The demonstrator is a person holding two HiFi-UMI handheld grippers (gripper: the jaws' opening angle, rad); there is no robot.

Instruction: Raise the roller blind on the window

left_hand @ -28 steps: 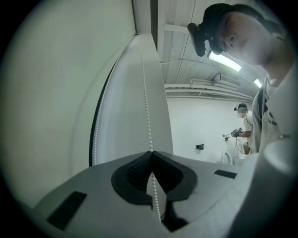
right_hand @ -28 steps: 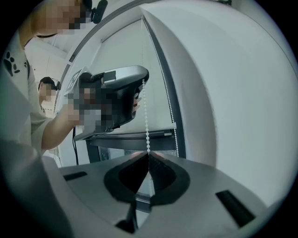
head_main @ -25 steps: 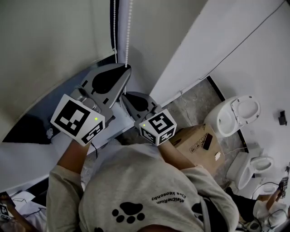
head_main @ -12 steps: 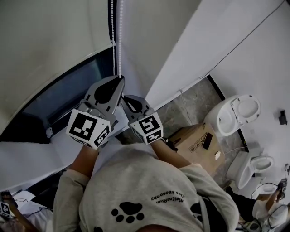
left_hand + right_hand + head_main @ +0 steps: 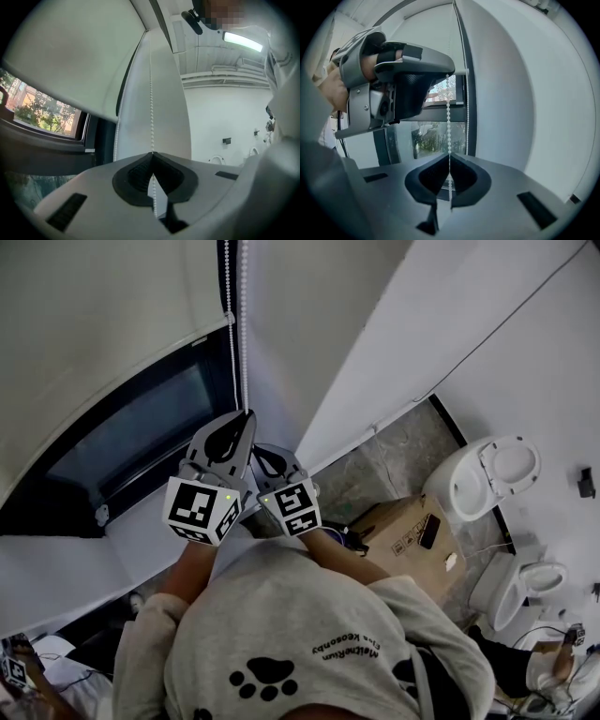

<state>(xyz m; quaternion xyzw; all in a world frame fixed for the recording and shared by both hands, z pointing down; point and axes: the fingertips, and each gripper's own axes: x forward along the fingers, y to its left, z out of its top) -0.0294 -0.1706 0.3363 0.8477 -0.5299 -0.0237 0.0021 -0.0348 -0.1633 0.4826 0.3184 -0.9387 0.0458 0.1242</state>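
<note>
Both grippers sit lower in the head view than 1 second ago. The bottom edge of the roller blind (image 5: pixel 94 315) stands higher, so more dark glass of the window (image 5: pixel 131 432) shows beneath it.

Left hand-held gripper (image 5: pixel 247 414): jaws pressed together, pinching the bead chain (image 5: pixel 245 334). In the left gripper view the chain drops straight into the seam where the 2 pads meet and comes out again below it.

Right hand-held gripper (image 5: pixel 259 448): jaws also pressed together on the same chain, just below the left one. In the right gripper view the beads run down from the left gripper's tip into the closed seam.

I note a second strand (image 5: pixel 228 324) hanging free just left of the pinched one, touching neither gripper.

The blind covers the upper part of the window, and the chain hangs at its right edge, next to the white wall. A toilet (image 5: pixel 492 474) and a cardboard box (image 5: pixel 403 526) stand on the floor, well apart from the grippers.
</note>
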